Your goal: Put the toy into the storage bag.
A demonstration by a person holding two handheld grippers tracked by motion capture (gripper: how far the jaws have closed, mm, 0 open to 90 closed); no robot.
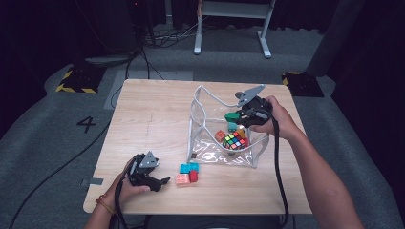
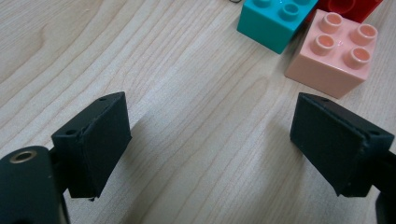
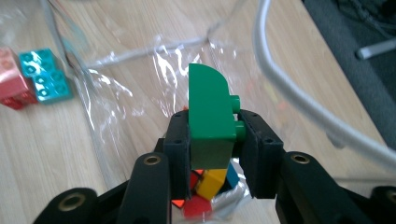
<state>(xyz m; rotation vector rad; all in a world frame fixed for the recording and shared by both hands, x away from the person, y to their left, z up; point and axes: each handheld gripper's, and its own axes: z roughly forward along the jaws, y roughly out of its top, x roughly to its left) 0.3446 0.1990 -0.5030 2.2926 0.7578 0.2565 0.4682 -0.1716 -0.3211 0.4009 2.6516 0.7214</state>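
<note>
Now clamped between the jaws of the right gripper (image 3: 212, 149): green brick (image 3: 210, 107), studs against one pad, rounded end sticking out past the fingertips, hanging over the mouth of the clear bag (image 1: 253, 155) with puzzle cube (image 1: 234, 140) and loose bricks just below. Well apart on the bare table (image 1: 153, 109), left gripper (image 2: 210, 149) with jaws spread wide around nothing; just beyond its fingertips, pink brick (image 2: 334, 56) touching teal brick (image 2: 275, 18).

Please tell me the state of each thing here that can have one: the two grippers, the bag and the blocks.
Left gripper: open, empty, above the table.
Right gripper: shut on the green block, over the bag.
Clear bag: open, upright, holding a puzzle cube.
Loose blocks: lying on the table, outside the bag.
</note>
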